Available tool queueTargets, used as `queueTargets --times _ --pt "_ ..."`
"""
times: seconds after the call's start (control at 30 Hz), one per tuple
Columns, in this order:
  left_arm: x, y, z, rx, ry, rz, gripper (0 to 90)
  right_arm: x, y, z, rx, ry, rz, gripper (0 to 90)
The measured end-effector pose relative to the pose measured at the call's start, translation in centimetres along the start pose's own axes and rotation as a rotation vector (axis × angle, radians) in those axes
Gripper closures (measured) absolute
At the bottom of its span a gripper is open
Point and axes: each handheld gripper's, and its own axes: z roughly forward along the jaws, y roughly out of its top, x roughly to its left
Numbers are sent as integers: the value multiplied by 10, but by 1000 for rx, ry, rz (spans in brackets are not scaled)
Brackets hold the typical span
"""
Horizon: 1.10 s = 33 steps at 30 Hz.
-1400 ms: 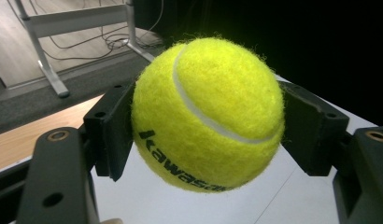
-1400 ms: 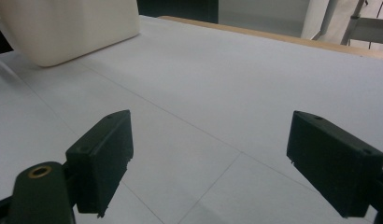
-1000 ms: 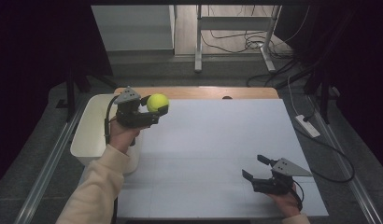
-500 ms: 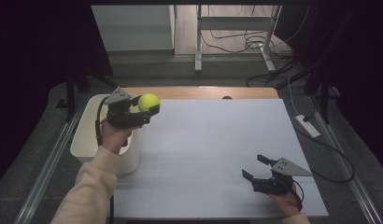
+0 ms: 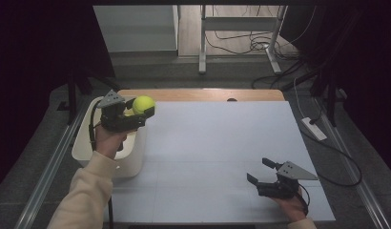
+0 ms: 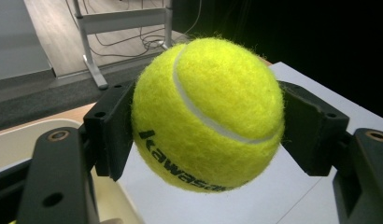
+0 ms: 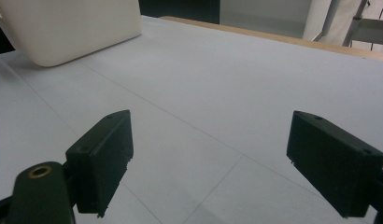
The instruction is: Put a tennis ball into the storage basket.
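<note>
Left gripper view: my left hand-held gripper [image 6: 203,140] clamps the tennis ball [image 6: 206,114] across its middle, felt grippy, light, slightly yielding I judge, held above the white bin [image 5: 88,148] edge beside the surface [image 5: 222,143]; right hand-held gripper [image 5: 261,172] idles wide.

A: What is lying around the surface [image 5: 217,143]?
B: A white sheet is covering it, with a wooden edge [image 5: 203,94] showing at the far side. Grey floor [image 5: 193,71] is running behind it, turning to wood boards farther back.
A: Any furniture?
B: A metal frame [image 5: 241,28] is standing on the boards, with cables [image 5: 241,45] trailing under it. A power strip [image 5: 313,129] is lying at the right.
A: And the light?
B: Dark curtains [image 5: 36,57] are hanging on both sides; the middle is staying bright.
</note>
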Motion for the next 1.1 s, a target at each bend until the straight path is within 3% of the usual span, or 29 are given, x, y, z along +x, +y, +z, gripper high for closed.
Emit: queueTargets --times 1.1 --pt "36 -16 -25 12 109 -59 270 2 0 1 3 2 -6 147"
